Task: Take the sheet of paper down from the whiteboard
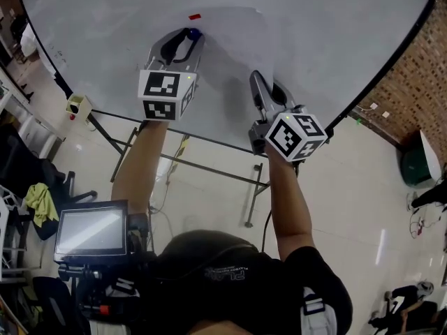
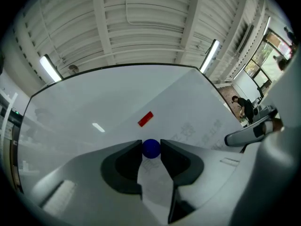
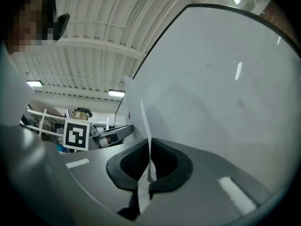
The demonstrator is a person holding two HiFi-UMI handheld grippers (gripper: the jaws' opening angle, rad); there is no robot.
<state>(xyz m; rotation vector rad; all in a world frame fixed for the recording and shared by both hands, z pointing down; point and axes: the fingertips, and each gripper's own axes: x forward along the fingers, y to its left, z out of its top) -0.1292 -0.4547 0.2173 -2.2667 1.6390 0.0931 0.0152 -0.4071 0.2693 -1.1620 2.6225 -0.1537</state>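
Note:
A white sheet of paper lies against the whiteboard. My left gripper is at the sheet's upper left, shut on a round blue magnet; the left gripper view shows this blue magnet pinched between the tips, with faintly printed paper behind. A small red magnet sits on the board just above. My right gripper is lower right, shut on the paper's edge. In the right gripper view the sheet rises thin and upright from the closed jaws of the right gripper.
The whiteboard stands on a metal frame over a pale floor. A screen on a stand is at lower left, a chair with a yellow-green cloth is beside it. A brick wall and a green bin are at right.

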